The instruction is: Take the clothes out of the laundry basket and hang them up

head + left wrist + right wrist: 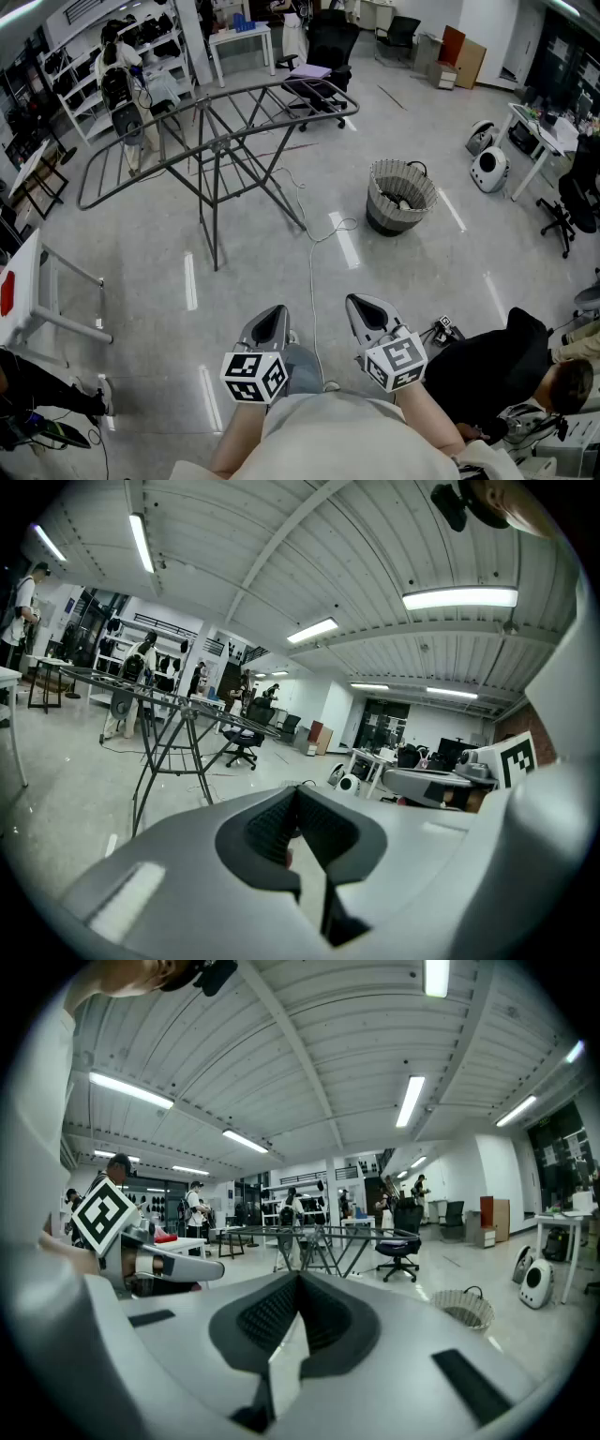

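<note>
Grey floor (141, 234) lies all around the laundry basket (401, 195), which stands well ahead and a little to the right. Some clothes (403, 201) sit down inside it, but they are too small to tell apart. The drying rack (216, 122) stands off to the left of the basket, and I can see nothing hanging on it.

The left tool (270, 323) and the right tool (367, 314) are both held close to the person (328, 431), far from the basket. Each one has its jaws pressed together with nothing in between.

I think the job has not really begun. To do the first step well, walk up to the basket, open one tool wide and reach down over the rim. Pinch just one piece of cloth near its top, so it lifts out without dragging the others or tipping the basket.
</note>
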